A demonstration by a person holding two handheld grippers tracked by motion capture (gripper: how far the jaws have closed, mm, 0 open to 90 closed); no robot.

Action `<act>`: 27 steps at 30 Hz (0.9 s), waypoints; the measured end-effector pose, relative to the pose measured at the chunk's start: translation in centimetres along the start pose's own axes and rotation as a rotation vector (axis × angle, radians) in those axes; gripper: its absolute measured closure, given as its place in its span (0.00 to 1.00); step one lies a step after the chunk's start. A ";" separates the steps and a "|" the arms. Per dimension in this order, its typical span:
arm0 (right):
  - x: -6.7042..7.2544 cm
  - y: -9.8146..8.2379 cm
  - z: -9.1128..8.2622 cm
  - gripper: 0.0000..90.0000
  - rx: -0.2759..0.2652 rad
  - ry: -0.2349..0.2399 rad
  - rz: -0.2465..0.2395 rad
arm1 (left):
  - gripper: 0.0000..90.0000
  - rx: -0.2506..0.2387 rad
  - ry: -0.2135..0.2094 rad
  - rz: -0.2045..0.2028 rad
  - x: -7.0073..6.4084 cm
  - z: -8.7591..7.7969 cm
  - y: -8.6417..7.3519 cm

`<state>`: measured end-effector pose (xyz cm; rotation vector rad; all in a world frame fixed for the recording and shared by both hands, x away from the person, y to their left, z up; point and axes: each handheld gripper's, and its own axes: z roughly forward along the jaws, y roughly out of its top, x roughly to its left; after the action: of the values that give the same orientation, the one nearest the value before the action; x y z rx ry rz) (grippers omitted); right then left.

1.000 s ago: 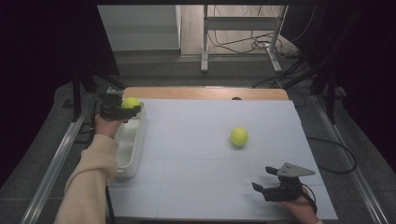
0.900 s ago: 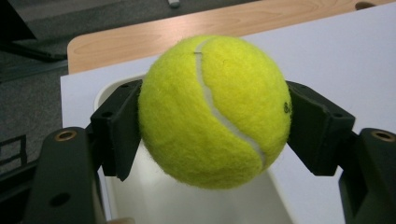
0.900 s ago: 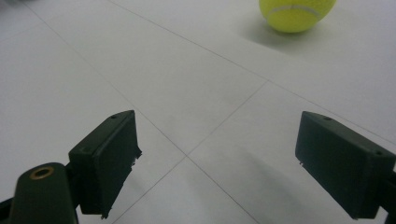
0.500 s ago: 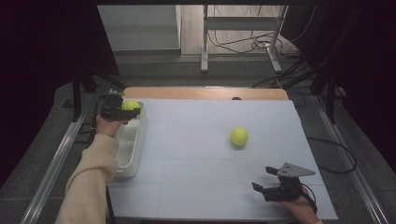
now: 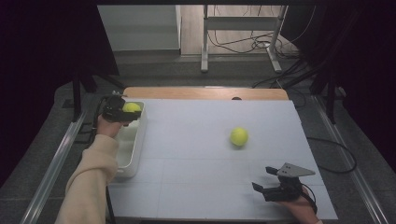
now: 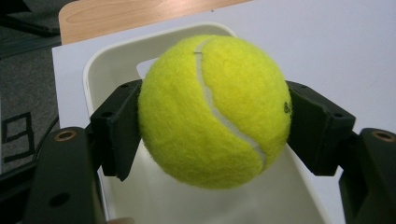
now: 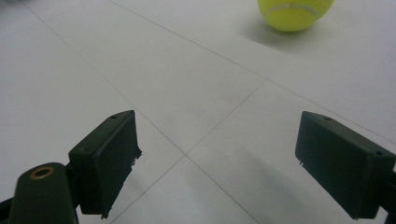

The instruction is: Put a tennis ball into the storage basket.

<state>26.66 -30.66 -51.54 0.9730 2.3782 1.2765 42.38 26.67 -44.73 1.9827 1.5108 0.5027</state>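
Darkness swallows both flanks of the high view, so whatever stands beyond the table's (image 5: 201, 140) edges cannot be made out, and the person is cut off at the bottom, with one cream sleeve (image 5: 91, 182) and part of a hand at the right corner visible. From up there the left gripper (image 5: 122, 113) reads as a small dark lump with a speck of yellow at its tip, above the far end of the white bin (image 5: 133, 144) on the table's left edge; how the jaws sit on that speck is too small to judge. The left gripper view settles it: a tennis ball (image 6: 212, 109) is clamped between the two black jaws, one pad pressed into each side, hanging over the bin's hollow (image 6: 243, 200) without touching its floor, and the ball itself hides much of the bin's far wall. A second tennis ball (image 5: 239, 136) lies free on the white surface, right of centre; in the right gripper view it is cropped by the top edge (image 7: 294, 14). The right gripper (image 5: 267, 179) rests near the front right corner with its jaws spread wide and nothing between them, well apart from that ball.
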 end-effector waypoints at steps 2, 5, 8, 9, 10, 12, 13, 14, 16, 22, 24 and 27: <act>0.0 0.0 0.0 0.15 0.000 0.000 0.000 | 0.29 -0.003 -0.001 -0.002 0.0 0.0 0.0; 0.0 0.0 0.0 0.15 0.000 -0.001 0.000 | 0.29 -0.003 -0.002 0.000 0.0 0.0 0.0; 0.0 0.0 0.0 0.15 0.000 -0.001 0.000 | 0.29 -0.002 -0.003 -0.001 -0.1 0.0 0.0; 0.0 0.0 0.0 0.15 0.001 0.000 0.000 | 0.29 -0.002 -0.002 0.003 -0.1 0.0 0.0; 0.0 0.0 0.0 0.15 0.001 0.000 0.000 | 0.29 -0.001 0.000 0.006 -0.2 0.0 0.1; 0.0 0.0 0.0 0.15 0.000 0.000 0.000 | 0.29 0.003 0.010 0.016 -0.3 0.0 0.1; 0.0 0.0 0.0 0.15 0.000 0.000 0.000 | 0.29 0.003 0.010 0.016 -0.3 0.0 0.1; 0.0 0.0 0.0 0.15 0.000 0.000 0.000 | 0.28 0.003 0.021 0.018 -0.3 0.1 0.1; 0.0 0.0 0.0 0.15 -0.001 0.003 0.000 | 0.25 -0.014 0.044 -0.003 -0.3 -0.1 0.1; 0.0 0.0 0.0 0.15 -0.001 0.003 0.000 | 0.15 -0.062 0.009 -0.035 -0.3 -0.9 0.2; 0.0 0.0 0.0 0.15 0.001 0.003 0.000 | 0.15 -0.067 -0.005 -0.035 -0.3 -1.0 0.2; 0.0 0.0 0.0 0.15 0.003 0.003 0.002 | 0.16 -0.078 -0.026 -0.036 -0.3 -1.1 0.1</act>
<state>26.64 -30.62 -51.54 0.9748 2.3827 1.2763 41.68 26.60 -43.78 1.8926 1.4859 0.5113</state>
